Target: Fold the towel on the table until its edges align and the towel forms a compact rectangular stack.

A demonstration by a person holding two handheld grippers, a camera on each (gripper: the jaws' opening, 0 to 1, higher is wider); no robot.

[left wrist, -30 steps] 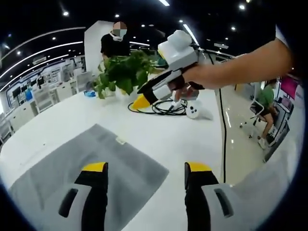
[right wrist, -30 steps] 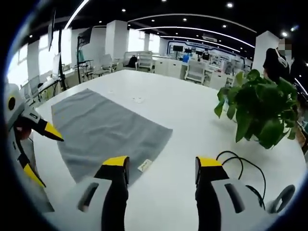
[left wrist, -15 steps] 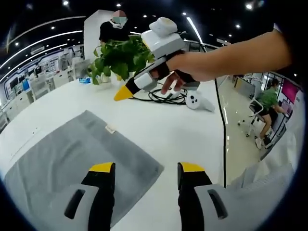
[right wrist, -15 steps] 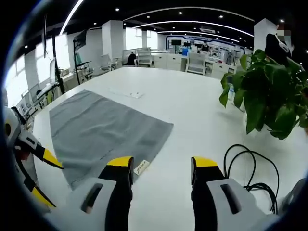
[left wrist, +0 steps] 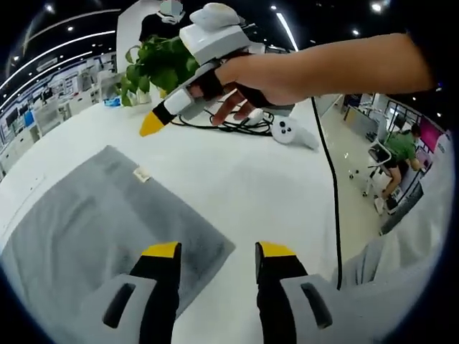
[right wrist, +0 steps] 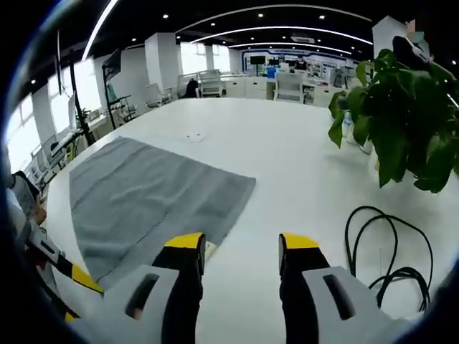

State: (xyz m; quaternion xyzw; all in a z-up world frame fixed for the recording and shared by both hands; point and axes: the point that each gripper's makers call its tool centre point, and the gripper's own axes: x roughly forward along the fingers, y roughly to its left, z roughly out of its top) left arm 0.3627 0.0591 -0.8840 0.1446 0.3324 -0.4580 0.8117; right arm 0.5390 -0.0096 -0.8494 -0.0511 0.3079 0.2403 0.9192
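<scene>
A grey towel point(left wrist: 93, 229) lies flat on the white table point(left wrist: 251, 179), with a small white label point(left wrist: 141, 173) at one edge. My left gripper point(left wrist: 218, 252) is open just above the towel's near corner. In the right gripper view the towel point(right wrist: 143, 197) spreads to the left, and my right gripper point(right wrist: 242, 244) is open over its corner by the label. The right gripper point(left wrist: 154, 123), held by a hand, also hangs above the table in the left gripper view. The left gripper's yellow-tipped fingers point(right wrist: 84, 279) show at the lower left of the right gripper view.
A potted green plant point(right wrist: 401, 122) stands on the table, with a coiled black cable point(right wrist: 391, 251) beside it. A white controller point(left wrist: 290, 132) lies near the cable point(left wrist: 229, 127). People point(left wrist: 398, 147) and desks fill the room behind.
Both grippers have dropped lower and closer to the towel's corners. In the left gripper view the hand with the right gripper has swung left, toward the label edge. Both jaw gaps have narrowed slightly.
</scene>
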